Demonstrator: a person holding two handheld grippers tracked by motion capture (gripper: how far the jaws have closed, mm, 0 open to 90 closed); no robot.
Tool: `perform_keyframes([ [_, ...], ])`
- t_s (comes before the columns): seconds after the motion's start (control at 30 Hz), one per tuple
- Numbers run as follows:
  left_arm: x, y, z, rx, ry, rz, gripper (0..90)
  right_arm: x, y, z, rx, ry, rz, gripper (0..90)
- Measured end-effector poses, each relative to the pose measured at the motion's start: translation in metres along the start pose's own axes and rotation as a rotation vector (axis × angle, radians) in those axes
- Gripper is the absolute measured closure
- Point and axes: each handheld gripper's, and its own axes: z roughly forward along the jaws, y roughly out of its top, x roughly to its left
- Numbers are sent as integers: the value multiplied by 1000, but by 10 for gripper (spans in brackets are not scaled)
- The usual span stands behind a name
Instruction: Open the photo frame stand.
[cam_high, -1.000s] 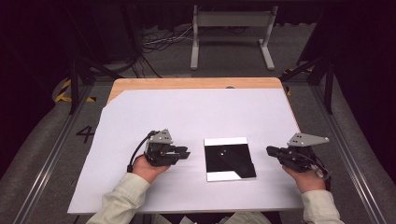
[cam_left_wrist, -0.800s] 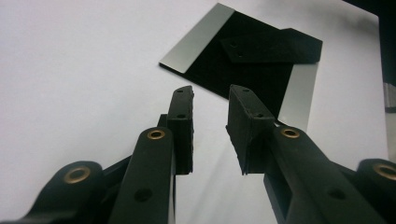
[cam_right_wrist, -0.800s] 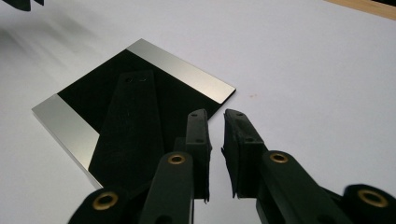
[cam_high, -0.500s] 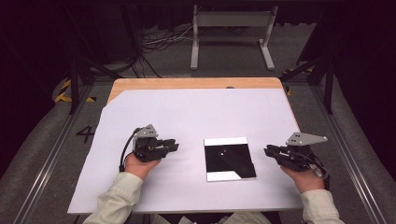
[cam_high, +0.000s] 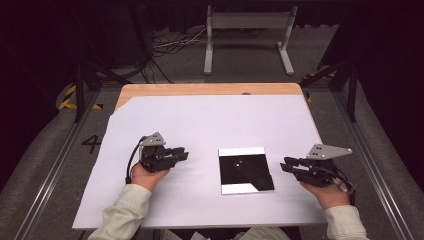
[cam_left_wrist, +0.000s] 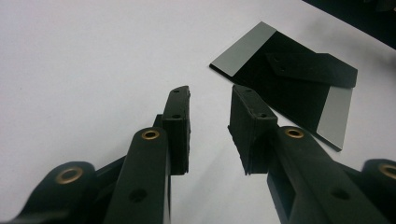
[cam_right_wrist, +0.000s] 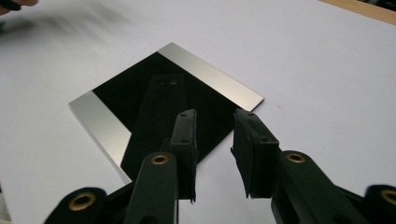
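Left hand-held gripper (cam_high: 183, 154): jaws parted and empty, just been opening, nothing between the pads in the left gripper view (cam_left_wrist: 208, 128). Now sits farther from the flat, square, glossy black plate with silvery strips along two opposite edges (cam_high: 245, 170) than a second ago, drawn back off its left side and pointing toward it across bare white surface. Right hand-held gripper (cam_high: 286, 164): jaws also just been opening, now a moderate gap with only air between them (cam_right_wrist: 215, 149); tips hover just beside the plate's right edge, not touching it, in the same spot as before.

Plate (cam_right_wrist: 163, 105) itself: flat on the white-covered tabletop (cam_high: 200, 120), in its near half and between the two grippers, much closer to the right one; position unchanged across the second.

Reading of the change: both sets of jaws spreading with nothing held and the left hand retreating suggests a release just finished, or a reset ahead of a fresh grasp. Likely next need: a low, level approach to catch the thin plate by an edge.
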Motion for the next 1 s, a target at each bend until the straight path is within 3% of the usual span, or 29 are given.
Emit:
perform_keyframes([
  [0.17,0,-1,-1,3,3,0,687,5,-2,2,16,44,-35,667],
  [0.47,0,-2,-1,8,12,-12,687,11,-10,8,57,59,-41,656],
  [1.0,0,-2,2,23,10,3,687,18,-19,16,143,91,-55,647],
])
